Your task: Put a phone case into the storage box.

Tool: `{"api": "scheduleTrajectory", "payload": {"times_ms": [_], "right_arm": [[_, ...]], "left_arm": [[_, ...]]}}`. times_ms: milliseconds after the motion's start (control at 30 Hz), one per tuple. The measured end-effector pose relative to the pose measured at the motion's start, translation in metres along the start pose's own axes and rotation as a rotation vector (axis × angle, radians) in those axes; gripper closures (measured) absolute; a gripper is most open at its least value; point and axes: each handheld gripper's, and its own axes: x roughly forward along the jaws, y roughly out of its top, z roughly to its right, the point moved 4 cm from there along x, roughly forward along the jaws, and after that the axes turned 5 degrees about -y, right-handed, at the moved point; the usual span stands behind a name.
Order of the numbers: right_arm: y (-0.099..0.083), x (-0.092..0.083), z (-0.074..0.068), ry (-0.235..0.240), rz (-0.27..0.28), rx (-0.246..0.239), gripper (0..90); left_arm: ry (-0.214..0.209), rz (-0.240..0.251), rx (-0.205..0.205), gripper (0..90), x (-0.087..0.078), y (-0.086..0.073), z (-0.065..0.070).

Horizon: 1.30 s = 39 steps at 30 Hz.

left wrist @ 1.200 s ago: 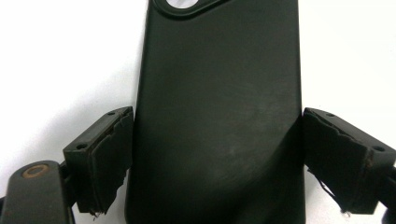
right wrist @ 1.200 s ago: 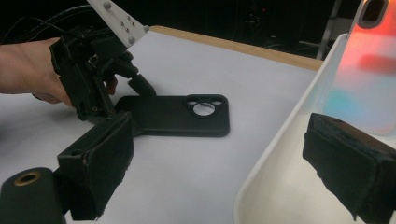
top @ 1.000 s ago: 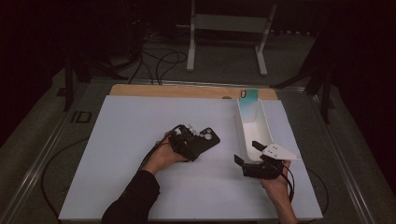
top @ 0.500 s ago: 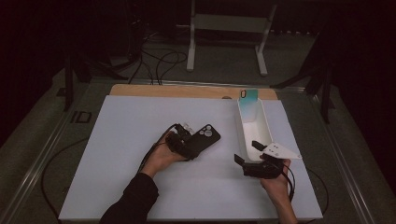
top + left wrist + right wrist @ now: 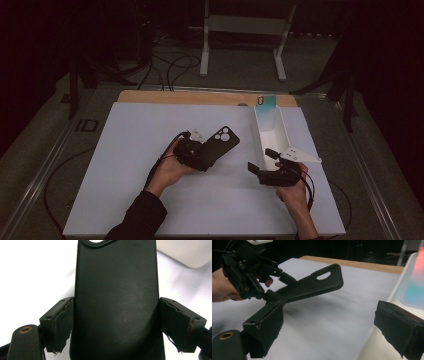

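Phone case (image 5: 116,297): clamped across its width by the left gripper (image 5: 196,152), lifted; to be kept level. Right gripper (image 5: 272,175): jaws wide, nothing held.

Left tongs (image 5: 210,152): black body, boxy black jaws with worn, frayed pad edges, small screw holes at the corners, a brass-ringed hole on the mount. Right tongs (image 5: 260,162): same black build, topped by a pale three-cornered plate, black cable trailing. Left forearm: dark sleeve (image 5: 137,220).
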Motion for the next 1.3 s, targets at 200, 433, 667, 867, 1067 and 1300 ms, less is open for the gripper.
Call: {"api": "scheduleTrajectory", "payload": {"times_ms": [200, 433, 667, 867, 1067, 1300], "right_arm": [[0.009, 0.012, -0.008, 0.029, -0.016, 0.014, 9.0], [0.016, 0.026, -0.017, 0.077, -0.038, 0.047, 9.6], [0.022, 0.031, -0.017, 0.115, -0.035, 0.124, 18.2], [0.027, 0.035, -0.023, 0.135, -0.049, 0.158, 38.5], [0.029, 0.036, -0.024, 0.179, -0.048, 0.22, 54.4], [0.031, 0.035, -0.028, 0.234, -0.046, 0.239, 73.6]], "left_arm": [[-0.005, 0.032, 0.04, 16.8, -0.007, 0.006, 0.016], [-0.03, 0.062, 0.098, 16.7, -0.013, 0.013, 0.036], [-0.065, 0.116, 0.117, 16.6, -0.018, 0.018, 0.049], [-0.08, 0.136, 0.124, 16.3, -0.018, 0.022, 0.055], [-0.075, 0.133, 0.13, 16.1, -0.017, 0.021, 0.058], [-0.08, 0.123, 0.137, 15.8, -0.012, 0.021, 0.062]]}}
